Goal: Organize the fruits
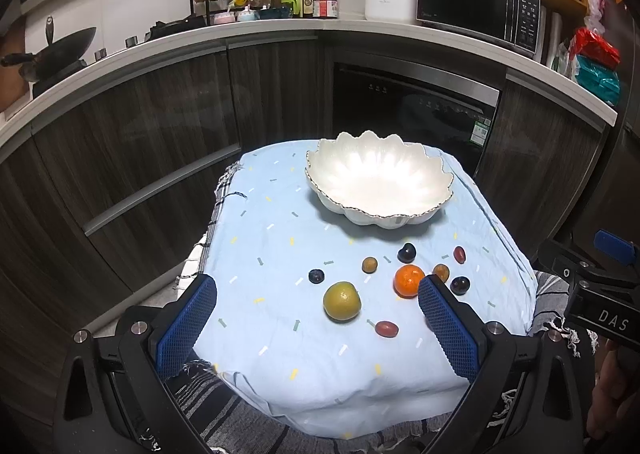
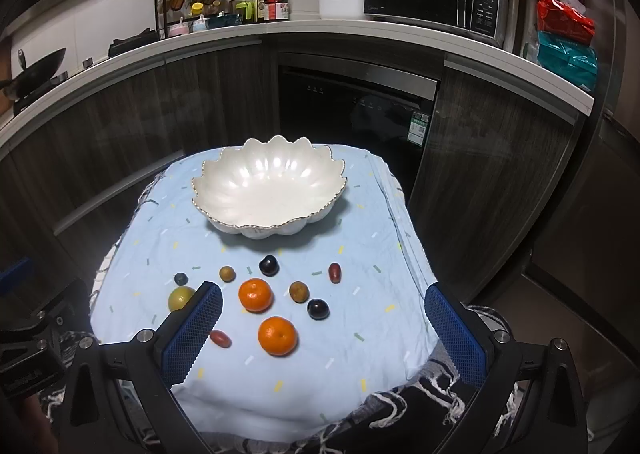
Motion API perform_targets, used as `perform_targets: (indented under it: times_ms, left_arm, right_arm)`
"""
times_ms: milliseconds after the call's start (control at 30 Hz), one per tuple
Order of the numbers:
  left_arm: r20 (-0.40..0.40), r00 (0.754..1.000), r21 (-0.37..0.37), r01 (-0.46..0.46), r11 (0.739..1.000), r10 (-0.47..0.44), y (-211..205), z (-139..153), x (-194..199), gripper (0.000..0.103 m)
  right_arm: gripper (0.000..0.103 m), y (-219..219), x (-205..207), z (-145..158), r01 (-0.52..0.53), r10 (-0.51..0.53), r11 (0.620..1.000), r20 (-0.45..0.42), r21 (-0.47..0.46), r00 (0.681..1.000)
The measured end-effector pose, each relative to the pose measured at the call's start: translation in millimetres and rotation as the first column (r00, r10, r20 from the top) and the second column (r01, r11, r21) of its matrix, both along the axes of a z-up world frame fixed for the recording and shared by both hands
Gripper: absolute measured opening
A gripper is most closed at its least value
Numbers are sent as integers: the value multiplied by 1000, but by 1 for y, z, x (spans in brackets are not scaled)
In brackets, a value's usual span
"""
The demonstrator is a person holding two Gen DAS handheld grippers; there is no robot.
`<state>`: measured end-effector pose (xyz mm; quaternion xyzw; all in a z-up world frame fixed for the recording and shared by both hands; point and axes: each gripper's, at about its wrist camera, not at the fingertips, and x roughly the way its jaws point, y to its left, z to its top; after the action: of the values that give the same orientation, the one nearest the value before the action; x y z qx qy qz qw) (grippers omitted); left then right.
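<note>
- Our left gripper (image 1: 316,304) hangs over the near left edge of the cloth-covered table (image 2: 360,222), fingers wide apart and holding nothing.
- Farthest left among the fruit sits a small blueberry (image 2: 181,278) with the yellow-green citrus (image 2: 181,297) just in front of it; the citrus lies between our left fingers in that wrist's view, so we judge it the natural first pick.
- Moving right: a tan longan (image 2: 227,273), a dark grape (image 2: 268,265), the farther orange (image 2: 255,295) and, nearer us, a red date (image 2: 221,338) and the nearer orange (image 2: 277,335).
- Then a second longan (image 2: 299,291), a dark plum (image 2: 318,309) and another red date (image 2: 334,272) toward the right.
- The scalloped white bowl (image 2: 224,182) sits at the far middle, empty (presumably where the fruit belongs), well apart from the scatter.
- Our right gripper (image 2: 322,318) is likewise spread open and empty, over the near edge.
- Fruits lie apart from one another, leaving finger room; the right side of the cloth is bare, but the cloth drops off at every edge, so round fruit could roll off.
</note>
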<state>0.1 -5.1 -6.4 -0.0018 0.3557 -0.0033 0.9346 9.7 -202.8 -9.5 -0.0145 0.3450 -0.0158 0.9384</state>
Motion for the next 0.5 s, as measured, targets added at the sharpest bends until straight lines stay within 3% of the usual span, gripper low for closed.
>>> perform_targets:
  times_ms: [500]
  left_arm:
    - [-3, 1000, 2, 2, 1000, -2, 0, -1, 2, 103]
  right_arm:
    - [103, 0, 0, 0, -2, 2, 1000, 0, 0, 1000]
